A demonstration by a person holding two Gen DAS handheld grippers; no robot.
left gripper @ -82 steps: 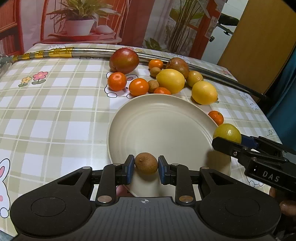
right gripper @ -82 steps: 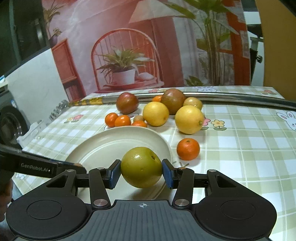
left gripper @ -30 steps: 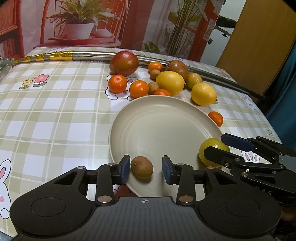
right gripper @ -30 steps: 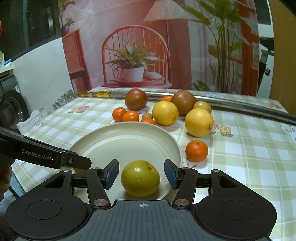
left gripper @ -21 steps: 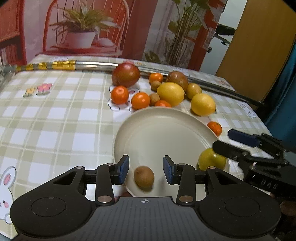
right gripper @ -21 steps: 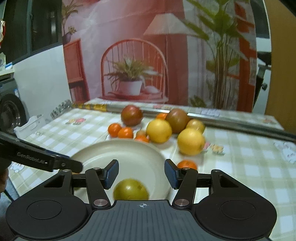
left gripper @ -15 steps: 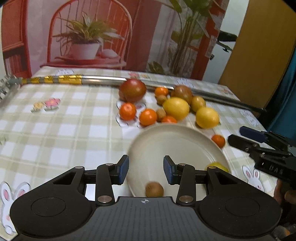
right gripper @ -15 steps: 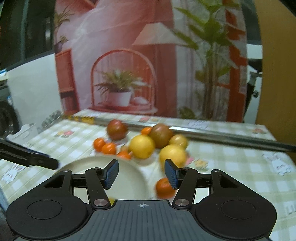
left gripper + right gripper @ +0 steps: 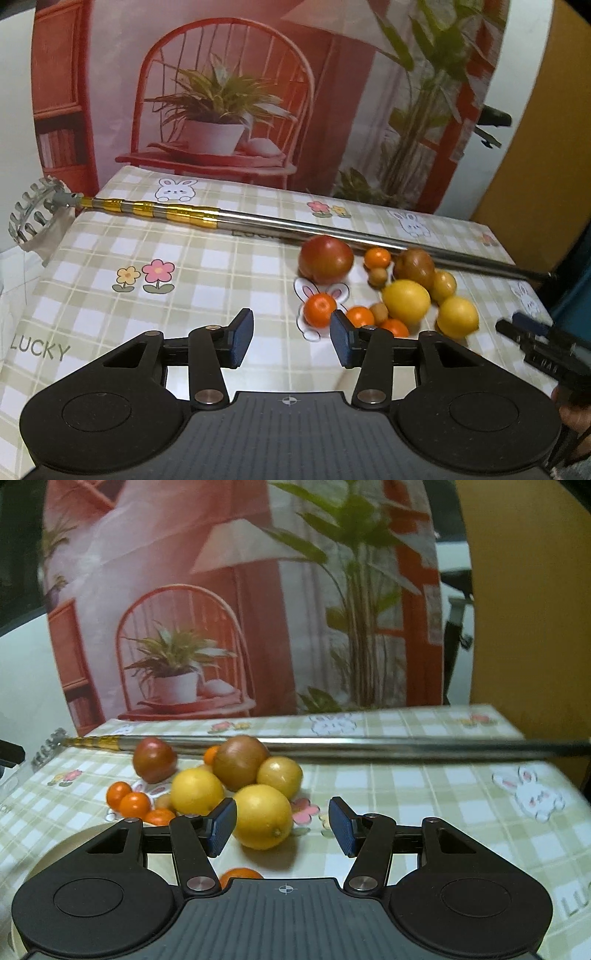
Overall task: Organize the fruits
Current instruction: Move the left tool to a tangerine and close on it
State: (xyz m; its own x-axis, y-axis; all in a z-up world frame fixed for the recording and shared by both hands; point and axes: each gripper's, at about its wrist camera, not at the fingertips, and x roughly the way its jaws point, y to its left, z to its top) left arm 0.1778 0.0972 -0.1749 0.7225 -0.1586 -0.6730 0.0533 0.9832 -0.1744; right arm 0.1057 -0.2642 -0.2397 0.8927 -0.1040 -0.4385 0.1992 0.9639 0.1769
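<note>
Both tools empty and spread wide: left gripper [image 9: 291,339] low in the centre of its frame, right gripper [image 9: 282,825] likewise, nothing between the blue pads [image 9: 221,825]. Fruits bunched at centre-left of the right view, against the long metal pole [image 9: 369,747] crossing the checked tablecloth [image 9: 424,794]. Nearest of them a yellow lemon [image 9: 263,816], just beyond the right tool's left pad, long axis lying roughly level, nipple end aimed toward lower right of the frame. Plate [image 9: 59,849] only a pale rim at lower left (contents hidden behind the tool body).

Likely trouble: closing off-centre on the lemon's tapered end and squirting it out, or nudging it into the neighbouring round fruits [image 9: 240,762] and scattering the small oranges [image 9: 135,803]. Also a small orange [image 9: 240,874] half hidden under the right tool, easily knocked on the way down.
</note>
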